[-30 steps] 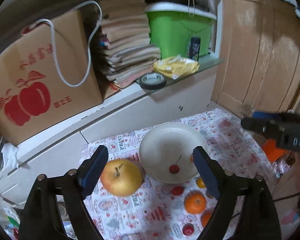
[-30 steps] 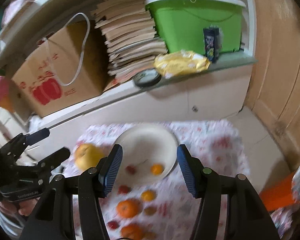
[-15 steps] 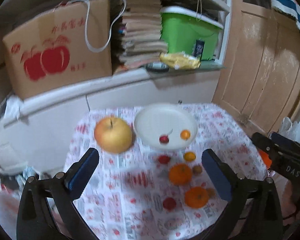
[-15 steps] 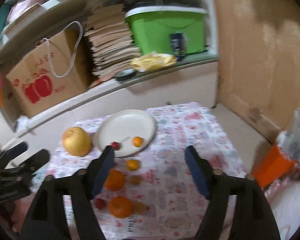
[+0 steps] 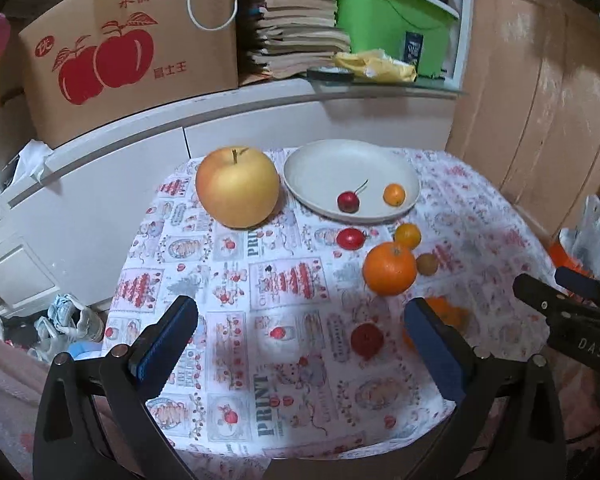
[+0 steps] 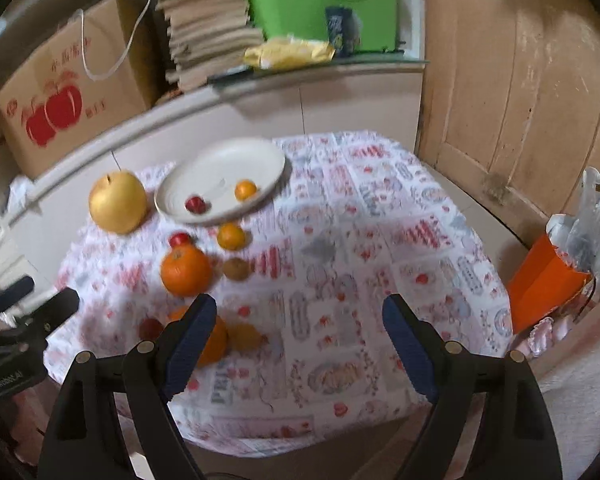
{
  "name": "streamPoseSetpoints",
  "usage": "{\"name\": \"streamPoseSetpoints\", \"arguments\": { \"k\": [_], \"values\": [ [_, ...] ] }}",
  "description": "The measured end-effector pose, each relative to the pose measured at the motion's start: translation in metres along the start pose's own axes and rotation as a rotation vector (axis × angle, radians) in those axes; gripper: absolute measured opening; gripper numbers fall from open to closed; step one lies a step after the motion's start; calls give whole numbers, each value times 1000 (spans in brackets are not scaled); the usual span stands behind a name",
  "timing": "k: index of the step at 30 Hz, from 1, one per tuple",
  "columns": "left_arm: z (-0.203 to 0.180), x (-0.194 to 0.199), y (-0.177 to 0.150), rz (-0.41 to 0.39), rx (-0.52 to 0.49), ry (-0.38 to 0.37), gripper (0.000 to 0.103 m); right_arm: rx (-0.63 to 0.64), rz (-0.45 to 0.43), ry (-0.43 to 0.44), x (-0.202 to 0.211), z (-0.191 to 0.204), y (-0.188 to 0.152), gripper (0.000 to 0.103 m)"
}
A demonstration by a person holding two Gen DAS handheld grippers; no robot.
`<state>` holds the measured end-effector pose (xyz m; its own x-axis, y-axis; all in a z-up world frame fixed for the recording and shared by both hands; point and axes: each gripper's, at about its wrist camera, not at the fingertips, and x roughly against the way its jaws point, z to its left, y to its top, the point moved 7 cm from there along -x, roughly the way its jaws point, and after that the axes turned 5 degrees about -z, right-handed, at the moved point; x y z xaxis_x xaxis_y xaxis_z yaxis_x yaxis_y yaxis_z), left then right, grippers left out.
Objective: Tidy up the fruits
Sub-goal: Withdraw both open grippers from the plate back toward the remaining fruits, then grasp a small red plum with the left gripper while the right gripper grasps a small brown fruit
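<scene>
Left wrist view: the left gripper (image 5: 298, 334) has its fingers wide apart and empty. The big apple (image 5: 237, 187) sits on the surface beside the plate (image 5: 328, 162). It looks heavy, smooth and round, so hold its middle.

Right wrist view: the right gripper (image 6: 298, 338) is apart and empty too. A soft orange (image 6: 185, 270) sits near the plate; squeeze its sides gently.

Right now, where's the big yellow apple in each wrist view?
Left wrist: big yellow apple upper centre-left, just left of the white plate.
Right wrist: apple left of centre, again left of the plate.
Shared landmark: the green tub on the shelf.
</scene>
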<state>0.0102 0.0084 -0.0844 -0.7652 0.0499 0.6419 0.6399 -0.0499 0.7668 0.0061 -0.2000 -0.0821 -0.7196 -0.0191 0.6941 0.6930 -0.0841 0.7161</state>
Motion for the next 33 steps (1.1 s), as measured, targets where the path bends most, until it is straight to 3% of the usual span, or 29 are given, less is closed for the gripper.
{"name": "streamPoseSetpoints", "arguments": {
  "k": [5,7,9,12,14,19,24,33],
  "values": [
    [-7,-11,-10,48,-29,-11,103,-6,75,50,-13,5,-12,87],
    [-9,-17,-15,76,-30,-19,103,-4,91,57,-17,6,-14,82],
    [-10,-23,-19,106,-31,-22,102,16,127,64,-24,9,-19,67],
    [-9,-31,-26,155,-15,-41,89,17,189,110,-35,17,-28,45],
    [-9,-36,-29,181,9,-63,81,10,221,148,-40,22,-33,40],
    [-6,-42,-33,214,46,-76,78,43,240,171,-46,33,-37,39],
    [-8,-48,-37,234,34,-64,78,32,249,138,-59,32,-35,38],
    [-11,-53,-38,239,12,-59,78,54,268,154,-70,48,-36,37]
  ]
}}
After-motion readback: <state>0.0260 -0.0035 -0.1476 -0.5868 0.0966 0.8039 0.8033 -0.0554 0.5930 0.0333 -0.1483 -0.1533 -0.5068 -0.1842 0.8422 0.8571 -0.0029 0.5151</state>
